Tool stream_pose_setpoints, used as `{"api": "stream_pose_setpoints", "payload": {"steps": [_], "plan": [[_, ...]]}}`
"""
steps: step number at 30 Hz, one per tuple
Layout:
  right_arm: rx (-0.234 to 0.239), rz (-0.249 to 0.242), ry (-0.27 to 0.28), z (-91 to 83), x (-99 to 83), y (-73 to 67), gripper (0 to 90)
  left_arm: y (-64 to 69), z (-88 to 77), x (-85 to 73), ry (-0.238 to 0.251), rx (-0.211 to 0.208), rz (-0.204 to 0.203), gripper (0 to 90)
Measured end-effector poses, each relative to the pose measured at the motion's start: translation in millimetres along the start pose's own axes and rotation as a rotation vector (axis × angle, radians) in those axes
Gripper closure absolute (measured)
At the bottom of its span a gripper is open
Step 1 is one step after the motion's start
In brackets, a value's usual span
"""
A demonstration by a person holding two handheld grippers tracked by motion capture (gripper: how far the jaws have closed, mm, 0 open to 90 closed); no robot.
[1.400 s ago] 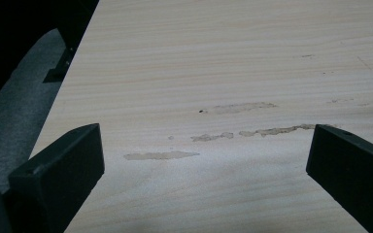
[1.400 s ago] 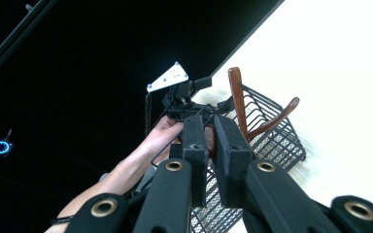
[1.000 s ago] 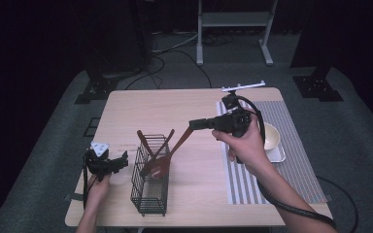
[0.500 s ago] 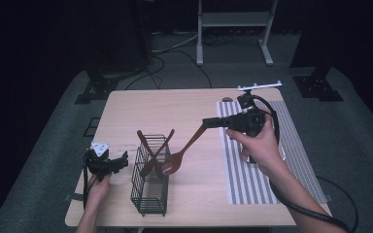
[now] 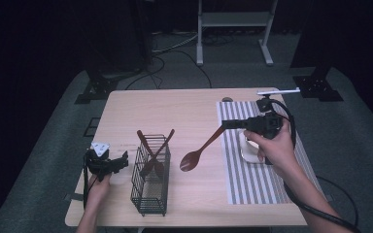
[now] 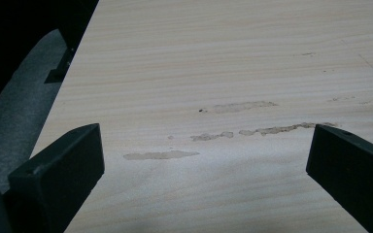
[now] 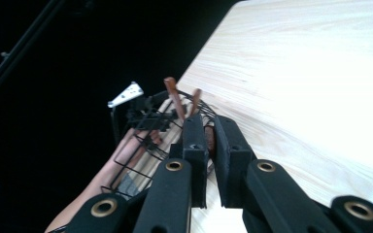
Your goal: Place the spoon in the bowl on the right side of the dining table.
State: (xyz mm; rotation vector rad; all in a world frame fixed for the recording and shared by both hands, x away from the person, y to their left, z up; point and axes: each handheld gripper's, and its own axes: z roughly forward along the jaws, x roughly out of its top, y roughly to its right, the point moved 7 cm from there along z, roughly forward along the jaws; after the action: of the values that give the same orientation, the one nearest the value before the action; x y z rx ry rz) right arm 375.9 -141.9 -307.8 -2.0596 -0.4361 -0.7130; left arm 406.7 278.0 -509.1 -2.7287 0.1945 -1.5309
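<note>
My right gripper (image 5: pixel 225 124) is shut on the handle end of a brown wooden spoon (image 5: pixel 199 153), which slants down to the left, its bowl low over the table between the basket and the mat. In the right gripper view the jaws (image 7: pixel 210 138) pinch the brown handle. A black wire basket (image 5: pixel 150 177) stands left of centre with two wooden utensils (image 5: pixel 154 148) crossed in it. My left gripper (image 5: pixel 121 160) rests near the table's left edge beside the basket. In the left gripper view its jaws (image 6: pixel 204 160) stand wide apart over bare wood.
A grey striped mat (image 5: pixel 257 179) covers the table's right side, with a small white dish (image 5: pixel 248 148) on it partly under my right hand. The light wooden table (image 5: pixel 184 107) has bare room at the back. Stands and cables lie on the dark floor beyond.
My right hand has carried the spoon to the right, away from the basket, toward the striped mat. The left hand has kept still.
</note>
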Motion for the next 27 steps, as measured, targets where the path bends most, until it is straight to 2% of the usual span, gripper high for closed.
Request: {"api": "stream_pose_setpoints", "payload": {"steps": [13,27], "plan": [[-0.063,0.064,0.010,-10.1,-11.3,41.1,83.8,-0.1,0.0,0.1,0.000,-0.001,-0.001,0.0],[-0.103,0.107,0.024,-19.6,-17.1,65.7,83.8,-0.1,0.0,0.1,0.001,-0.001,0.000,0.0]]}}
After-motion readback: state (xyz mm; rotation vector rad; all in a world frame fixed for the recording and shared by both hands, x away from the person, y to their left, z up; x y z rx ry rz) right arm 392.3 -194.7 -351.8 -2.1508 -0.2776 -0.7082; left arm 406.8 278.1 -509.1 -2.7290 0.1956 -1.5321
